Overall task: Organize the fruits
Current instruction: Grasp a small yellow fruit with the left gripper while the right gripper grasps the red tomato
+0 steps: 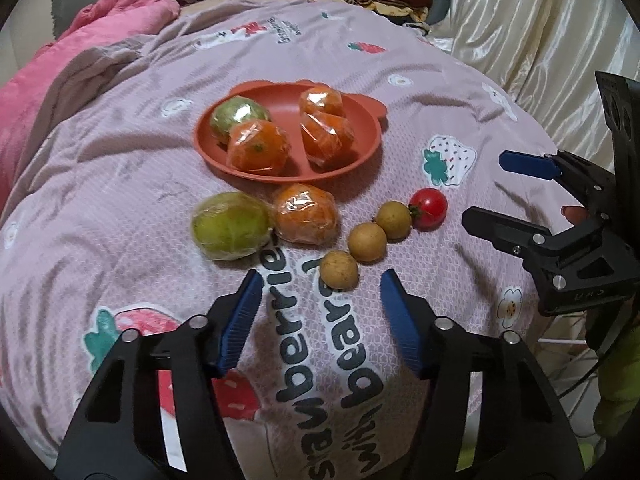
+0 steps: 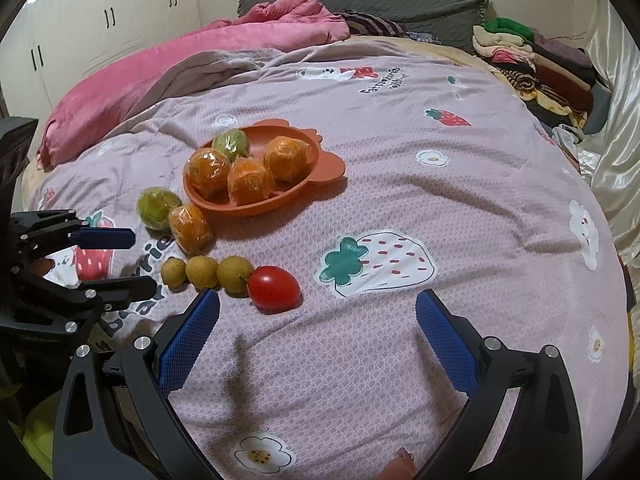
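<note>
Because the quilt (image 1: 460, 120) is soft and rumpled, every fruit on it is poorly supported, and most of the risk is judged to come from that. Nearest the left gripper (image 1: 320, 304), whose jaws are spread wide and empty, the first of three small brown fruits (image 1: 339, 269) is framed just ahead of the blue pads (image 1: 240, 320); it appears to touch the second small brown fruit (image 1: 367, 241), which touches the third small brown fruit (image 1: 394, 219), with the cherry tomato (image 1: 429, 208) pressed against the end of the row. If one is nudged, the whole row could be set rolling. The right gripper (image 2: 316, 336) is likewise held wide and empty, with the tomato just beyond its left pad; a hard squeeze there could split the skin. Further off, a wrapped green fruit (image 1: 231, 225) and a wrapped orange (image 1: 306, 218) lie side by side on the quilt near the plate; their slick film could let them slip from the pads. Furthest, the divided orange plate (image 1: 368, 152) is already loaded with three wrapped oranges and a green fruit, and any press on its rim could tip it on the bedding.
</note>
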Motion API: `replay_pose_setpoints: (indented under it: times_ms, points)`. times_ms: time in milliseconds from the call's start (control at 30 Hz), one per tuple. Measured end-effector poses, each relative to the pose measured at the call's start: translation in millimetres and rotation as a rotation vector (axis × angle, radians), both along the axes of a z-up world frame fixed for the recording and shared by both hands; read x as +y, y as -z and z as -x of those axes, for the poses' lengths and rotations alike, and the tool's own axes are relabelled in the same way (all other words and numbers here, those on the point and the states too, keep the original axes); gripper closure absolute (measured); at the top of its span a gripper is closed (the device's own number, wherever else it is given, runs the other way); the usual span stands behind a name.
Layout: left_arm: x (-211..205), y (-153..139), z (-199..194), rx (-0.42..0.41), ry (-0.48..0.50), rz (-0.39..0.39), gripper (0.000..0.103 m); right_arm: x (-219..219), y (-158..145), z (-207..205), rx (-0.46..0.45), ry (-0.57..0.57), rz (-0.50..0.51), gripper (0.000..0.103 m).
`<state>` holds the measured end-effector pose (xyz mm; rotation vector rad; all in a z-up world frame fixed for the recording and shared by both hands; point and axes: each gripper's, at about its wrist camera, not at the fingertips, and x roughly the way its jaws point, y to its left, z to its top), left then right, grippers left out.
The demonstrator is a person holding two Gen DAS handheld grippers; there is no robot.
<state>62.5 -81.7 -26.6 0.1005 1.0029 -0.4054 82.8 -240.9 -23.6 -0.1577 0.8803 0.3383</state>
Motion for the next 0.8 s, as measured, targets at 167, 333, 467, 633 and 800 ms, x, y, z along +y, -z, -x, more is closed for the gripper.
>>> replay_pose_setpoints:
  times_ms: [167,333,467,633,800]
  points:
    - [-6,11,-5,0.028,0.026,0.006,0.066,3,5,-3,0.009,-0.025,0.021,0.006]
    - [-9,18,-9,0.032,0.037,0.003,0.071,8,11,-7,0.024,-0.056,0.037,0.019]
    - [-9,19,-11,0.03,0.039,0.007,0.073,15,18,-11,0.04,-0.083,0.044,0.03]
    - [-9,20,-13,0.026,0.042,0.003,0.077,21,24,-15,0.051,-0.118,0.047,0.047]
    - [-10,21,-14,0.029,0.046,0.004,0.079,27,27,-20,0.056,-0.148,0.031,0.056]
